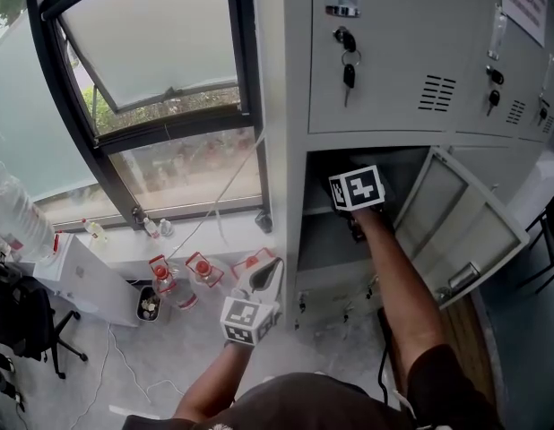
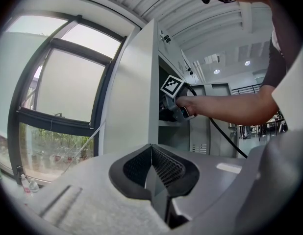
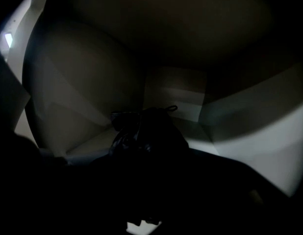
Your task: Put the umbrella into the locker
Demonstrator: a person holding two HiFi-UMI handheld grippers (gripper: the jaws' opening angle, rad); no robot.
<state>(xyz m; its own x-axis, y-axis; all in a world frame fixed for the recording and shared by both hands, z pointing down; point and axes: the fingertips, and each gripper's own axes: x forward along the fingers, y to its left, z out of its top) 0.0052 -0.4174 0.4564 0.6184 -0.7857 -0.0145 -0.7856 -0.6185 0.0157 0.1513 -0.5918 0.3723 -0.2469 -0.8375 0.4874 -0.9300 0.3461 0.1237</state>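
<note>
A black folded umbrella (image 3: 144,133) lies inside the dark open compartment of the grey locker (image 1: 281,106), straight ahead of my right gripper (image 1: 356,227). That gripper reaches into the compartment; only its marker cube and the arm show in the head view. Its jaws are lost in darkness in the right gripper view, so whether they press on the umbrella is unclear. My left gripper (image 1: 268,274) hangs outside, low and left of the locker, its pads (image 2: 164,168) together with nothing between them. In the left gripper view the right gripper (image 2: 168,109) shows at the compartment mouth.
The compartment's door (image 1: 465,231) stands swung out to the right. Keys (image 1: 348,61) hang from the closed lockers above. A tilted window (image 1: 151,79) is on the left. Red-capped bottles (image 1: 183,280) and a small bin (image 1: 149,305) stand on the floor below the sill.
</note>
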